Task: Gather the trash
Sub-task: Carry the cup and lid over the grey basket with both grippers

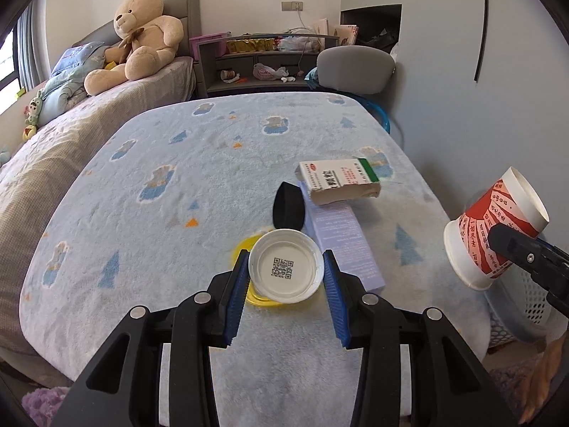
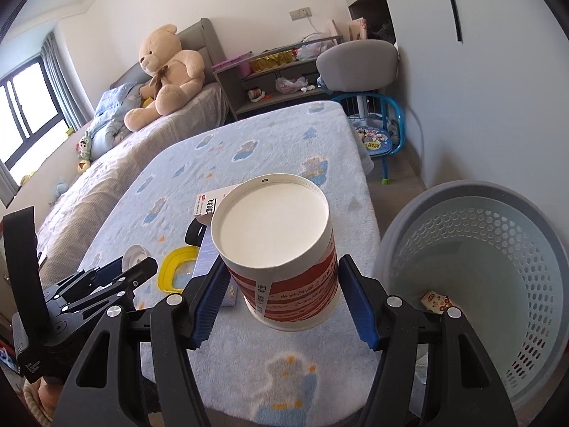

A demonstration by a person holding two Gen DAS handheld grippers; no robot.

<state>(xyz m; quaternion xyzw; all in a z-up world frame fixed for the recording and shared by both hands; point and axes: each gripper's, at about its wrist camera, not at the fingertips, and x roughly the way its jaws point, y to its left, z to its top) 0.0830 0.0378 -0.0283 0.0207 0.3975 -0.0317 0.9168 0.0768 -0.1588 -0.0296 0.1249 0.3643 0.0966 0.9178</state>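
Left gripper (image 1: 286,277) clamped on white lid (image 1: 285,265) above table's (image 1: 142,185) near edge. Right gripper (image 2: 282,291) clamped on red-white paper cup (image 2: 281,249), off table's right edge beside bin (image 2: 473,249). Farther: yellow ring (image 2: 174,267), purple box (image 1: 341,238), black pouch (image 1: 287,208), medicine box (image 1: 338,181) toward right edge.

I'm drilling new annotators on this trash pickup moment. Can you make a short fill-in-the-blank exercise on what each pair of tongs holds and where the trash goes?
1. The left tongs grip a round white ____ with a QR code inside.
2. The right tongs hold a red and white paper ____.
3. The perforated basket stands to the ____ of the held item in the right wrist view.
4. The medicine box lies on the ____.

Missing words: lid; cup; right; blanket
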